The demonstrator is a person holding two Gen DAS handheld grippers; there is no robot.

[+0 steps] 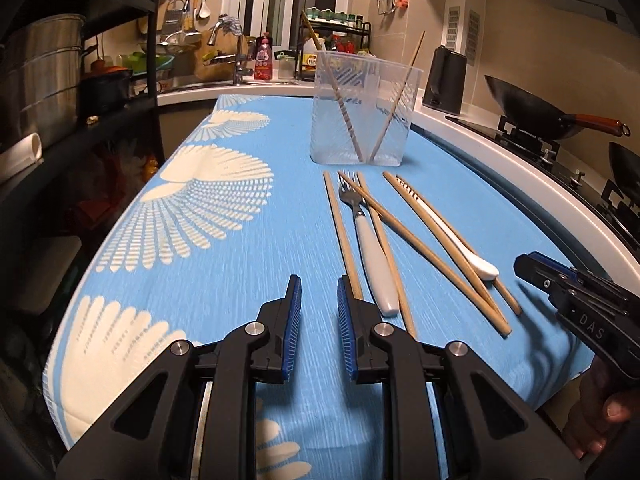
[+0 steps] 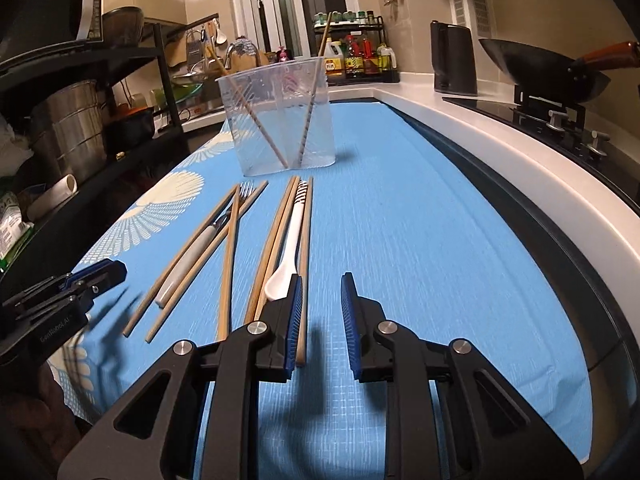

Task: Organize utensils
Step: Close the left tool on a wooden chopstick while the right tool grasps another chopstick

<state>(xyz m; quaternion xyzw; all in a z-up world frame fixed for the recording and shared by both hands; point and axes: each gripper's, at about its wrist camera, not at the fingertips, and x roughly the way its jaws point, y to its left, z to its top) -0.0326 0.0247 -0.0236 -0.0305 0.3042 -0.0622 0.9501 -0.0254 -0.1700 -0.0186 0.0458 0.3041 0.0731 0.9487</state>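
Note:
A clear plastic container [image 1: 362,116] [image 2: 280,120] stands on the blue cloth with two chopsticks leaning inside. In front of it lie several wooden chopsticks [image 1: 420,240] [image 2: 228,264], a white-handled fork [image 1: 374,256] [image 2: 188,256] and a white ceramic spoon [image 1: 452,232] [image 2: 290,248]. My left gripper [image 1: 319,292] is open and empty, just left of the near ends of the utensils. My right gripper [image 2: 321,292] is open and empty, just right of the spoon's bowl; it also shows in the left wrist view [image 1: 536,272]. The left gripper shows at the left edge of the right wrist view [image 2: 100,276].
The blue patterned cloth [image 1: 224,216] [image 2: 420,240] covers the table. A white counter edge [image 2: 500,160] runs along the right, with a black kettle [image 1: 444,80] [image 2: 454,60], a wok [image 1: 536,108] [image 2: 552,72] on the stove. A dark shelf with steel pots [image 1: 44,72] stands left.

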